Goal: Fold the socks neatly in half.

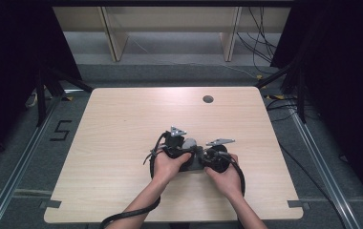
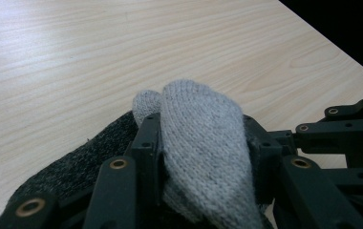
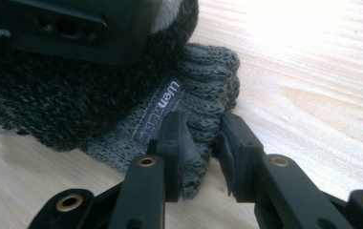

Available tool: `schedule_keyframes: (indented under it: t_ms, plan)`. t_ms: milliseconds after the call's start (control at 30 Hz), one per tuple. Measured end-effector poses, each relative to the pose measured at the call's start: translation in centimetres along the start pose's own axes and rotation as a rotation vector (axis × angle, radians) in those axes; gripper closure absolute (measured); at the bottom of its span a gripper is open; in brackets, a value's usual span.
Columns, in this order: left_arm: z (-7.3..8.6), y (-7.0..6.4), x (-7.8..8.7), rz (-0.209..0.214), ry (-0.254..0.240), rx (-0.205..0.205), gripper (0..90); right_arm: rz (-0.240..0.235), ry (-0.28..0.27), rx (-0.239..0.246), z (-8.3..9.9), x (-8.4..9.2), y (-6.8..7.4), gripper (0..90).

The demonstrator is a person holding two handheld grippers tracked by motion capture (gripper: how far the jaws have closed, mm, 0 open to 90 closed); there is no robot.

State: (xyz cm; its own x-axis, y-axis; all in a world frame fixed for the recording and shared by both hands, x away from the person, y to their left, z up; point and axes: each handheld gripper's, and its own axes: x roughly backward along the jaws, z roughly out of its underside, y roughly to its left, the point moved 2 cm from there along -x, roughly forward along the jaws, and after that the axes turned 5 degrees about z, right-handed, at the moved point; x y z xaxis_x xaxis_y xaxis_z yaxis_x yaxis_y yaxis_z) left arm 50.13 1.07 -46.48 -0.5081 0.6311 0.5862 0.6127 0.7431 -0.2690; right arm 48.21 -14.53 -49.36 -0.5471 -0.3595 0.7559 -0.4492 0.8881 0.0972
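Nearest you, your two hands are meeting at the middle of the wooden table (image 1: 122, 143), each working a gripper on one knitted sock (image 2: 203, 143). Your right gripper (image 3: 203, 138) is clenching the sock's dark ribbed cuff (image 3: 208, 90), with the knit bunching between its pads just beside a small sewn-in label (image 3: 163, 109). Your left gripper (image 2: 203, 157) is grasping the pale grey toe end (image 2: 189, 109), which is standing up between the jaws and filling the gap, while the darker speckled knit is trailing down to the left of it. The sock is lying on the tabletop between the two tools, toward your side of centre. Farther off, a round cable hole (image 1: 208, 99) is sitting near the table's far edge.
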Motion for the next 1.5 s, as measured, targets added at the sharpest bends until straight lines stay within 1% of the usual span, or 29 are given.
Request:
schedule_keyframes:
  t_ms: [67,100,167,200,233,267,300,367,400,433,600,700,733,800,833,900,933,1000,1033,1100,1133,1167,1300,1333,1367,1400,1433,1467,1500]
  plan:
    - [0.0,-0.1,-0.2,-0.001,0.000,-0.005,56.0,0.023,0.001,0.007,0.0,0.2,0.0,68.2]
    - [0.0,-0.1,-0.2,-0.002,0.006,-0.007,55.6,0.018,0.003,0.008,-0.1,0.3,0.0,65.6]
    - [0.0,-0.2,-0.3,-0.003,-0.001,-0.011,54.3,0.035,-0.007,-0.006,-0.2,0.8,-0.1,60.6]
    - [0.1,-0.2,-0.4,-0.006,0.005,-0.026,53.8,0.045,-0.020,-0.007,-0.2,1.0,-0.1,60.6]
    - [0.1,-0.2,-0.4,-0.007,0.002,-0.025,53.2,0.032,-0.025,-0.037,-0.3,1.5,0.0,60.6]
    - [0.1,-0.3,-0.5,-0.006,0.000,-0.020,52.3,0.041,-0.042,-0.013,-0.4,1.8,-0.1,60.6]
    - [0.1,-0.3,-0.5,-0.003,0.002,-0.027,51.6,0.040,-0.046,-0.031,-0.6,2.3,-0.1,60.8]
    - [0.0,-0.4,-0.6,-0.005,-0.002,-0.026,50.2,0.046,-0.050,-0.026,-0.8,3.0,-0.2,60.8]
    - [0.0,-0.4,-0.6,-0.006,-0.004,-0.028,49.3,0.030,-0.062,-0.029,-0.9,3.1,-0.2,60.8]
    - [0.0,-0.4,-0.6,-0.004,-0.001,-0.039,48.7,0.051,-0.061,-0.019,-0.9,3.3,-0.4,60.7]
    - [0.0,-0.8,-0.8,0.016,-0.016,-0.062,40.3,0.049,-0.067,-0.053,-1.0,3.9,-0.7,60.2]
    - [0.0,-1.1,-0.7,-0.001,-0.016,-0.091,37.4,0.055,-0.087,-0.057,-1.0,4.0,-1.2,59.6]
    - [0.0,-1.1,-0.7,0.007,-0.014,-0.100,35.8,0.057,-0.083,-0.074,-0.9,4.2,-1.3,59.4]
    - [0.0,-1.2,-0.7,0.018,-0.007,-0.107,33.2,0.069,-0.109,-0.073,-1.0,4.3,-1.7,59.0]
    - [0.0,-1.3,-0.7,0.018,-0.006,-0.123,32.4,0.077,-0.105,-0.069,-1.0,4.5,-2.0,58.5]
    - [0.0,-1.4,-0.6,0.027,-0.006,-0.129,30.9,0.085,-0.118,-0.094,-1.2,4.7,-2.2,57.2]
    - [0.1,-1.4,-0.6,0.021,-0.011,-0.130,30.4,0.073,-0.114,-0.109,-1.3,5.0,-2.3,56.8]
    - [0.0,-1.6,-0.4,0.035,-0.019,-0.132,28.9,0.087,-0.122,-0.084,-1.5,5.3,-2.8,56.1]
    - [-0.1,-1.7,-0.2,0.041,-0.024,-0.136,28.2,0.090,-0.125,-0.103,-1.5,5.3,-2.7,55.9]
    - [-0.2,-1.9,0.3,0.064,-0.029,-0.155,27.2,0.080,-0.132,-0.090,-1.7,5.5,-2.9,55.5]
    - [-0.2,-2.0,0.6,0.068,-0.032,-0.160,26.9,0.083,-0.133,-0.114,-1.7,5.5,-2.8,55.4]
    - [-0.3,-2.1,0.8,0.079,-0.040,-0.160,27.0,0.076,-0.133,-0.100,-1.7,5.5,-2.9,55.1]
    - [-0.4,-2.1,2.3,0.118,-0.053,-0.152,27.5,0.077,-0.115,-0.096,-1.8,5.6,-2.8,53.9]
    - [-0.4,-2.0,2.7,0.115,-0.056,-0.151,27.5,0.071,-0.104,-0.108,-1.8,5.6,-2.7,53.9]
    - [-0.4,-1.9,3.0,0.120,-0.072,-0.135,27.5,0.073,-0.123,-0.069,-1.9,5.6,-2.9,53.9]
    - [-0.4,-1.8,3.3,0.111,-0.076,-0.126,27.5,0.073,-0.123,-0.069,-1.9,5.6,-2.9,53.9]
    - [-0.4,-1.4,3.7,0.104,-0.070,-0.127,27.5,0.071,-0.125,-0.098,-1.9,5.6,-2.8,54.0]
    - [-0.4,-1.2,3.9,0.093,-0.081,-0.109,27.9,0.066,-0.121,-0.116,-2.0,5.7,-2.6,54.1]
    - [-0.3,-0.9,4.0,0.085,-0.080,-0.095,28.2,0.066,-0.126,-0.110,-2.1,5.8,-2.7,54.9]
